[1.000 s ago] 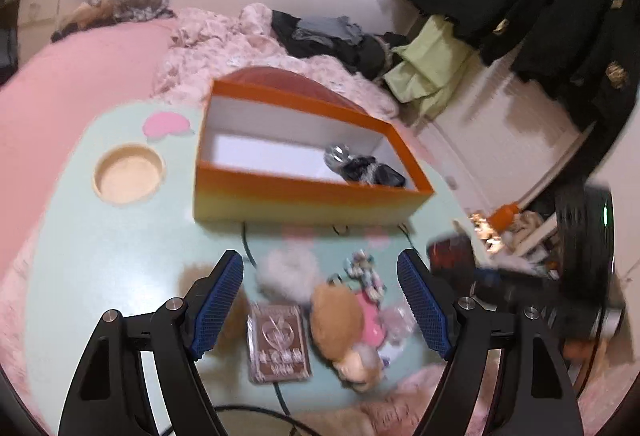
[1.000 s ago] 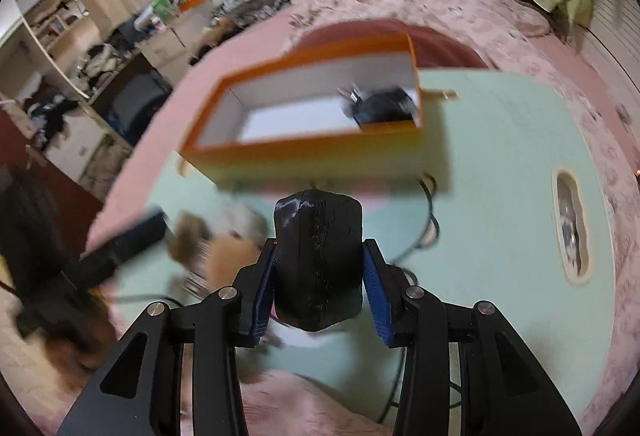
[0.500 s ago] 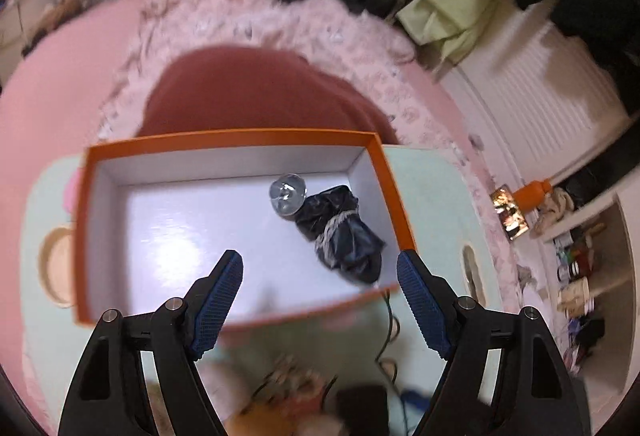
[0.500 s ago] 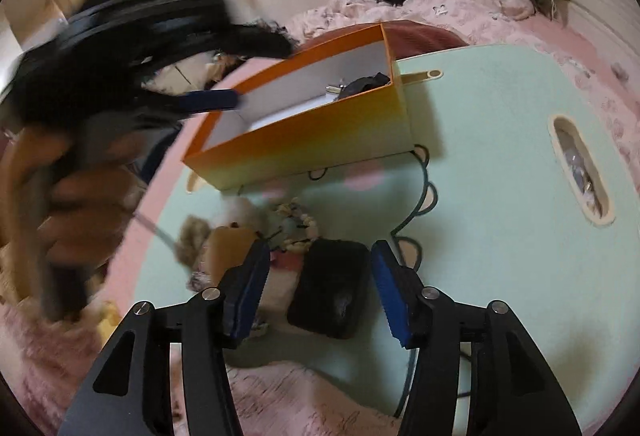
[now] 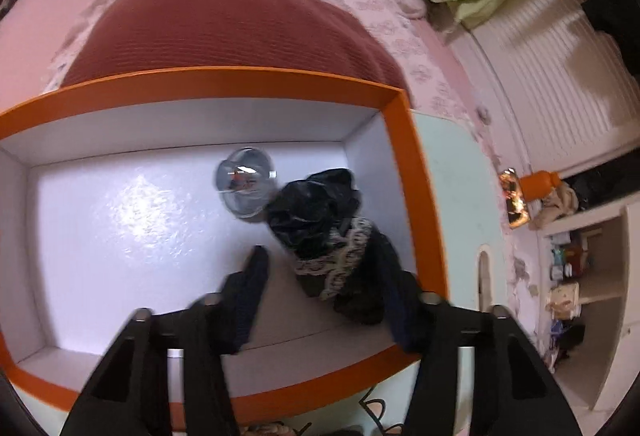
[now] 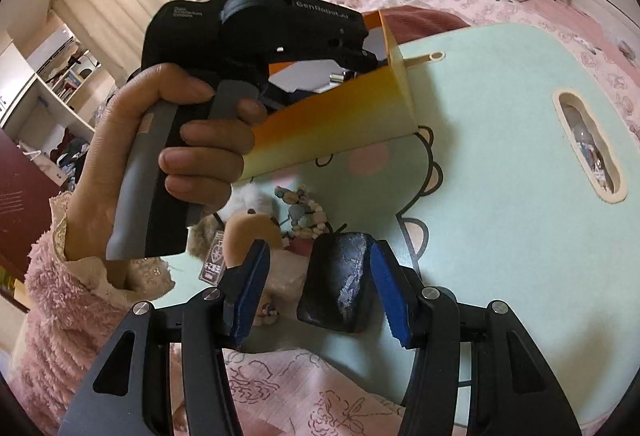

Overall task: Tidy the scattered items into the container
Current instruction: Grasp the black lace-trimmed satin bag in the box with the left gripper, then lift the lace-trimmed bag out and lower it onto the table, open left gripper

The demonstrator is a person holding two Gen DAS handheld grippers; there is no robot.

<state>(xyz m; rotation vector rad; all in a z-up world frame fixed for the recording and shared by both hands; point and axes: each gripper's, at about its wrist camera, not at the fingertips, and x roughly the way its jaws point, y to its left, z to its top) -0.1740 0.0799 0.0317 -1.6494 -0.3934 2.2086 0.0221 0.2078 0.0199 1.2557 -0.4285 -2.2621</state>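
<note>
left claw (image 5: pixel 320 296) closing over box (image 5: pixel 416 195), nothing pinched | right claw (image 6: pixel 316 292) standing apart around pouch (image 6: pixel 340 284), not gripping

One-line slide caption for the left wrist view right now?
Left claw closing over the orange box, a black lace-trimmed cloth bundle between its fingers beside a clear round piece.

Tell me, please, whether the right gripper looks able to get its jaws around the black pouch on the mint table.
Probably yes. The black pouch lies flat on the mint table, already between the right gripper's open jaws, with a gap on the left side. Nothing covers it; the plush toy and bead string lie beside it.
</note>
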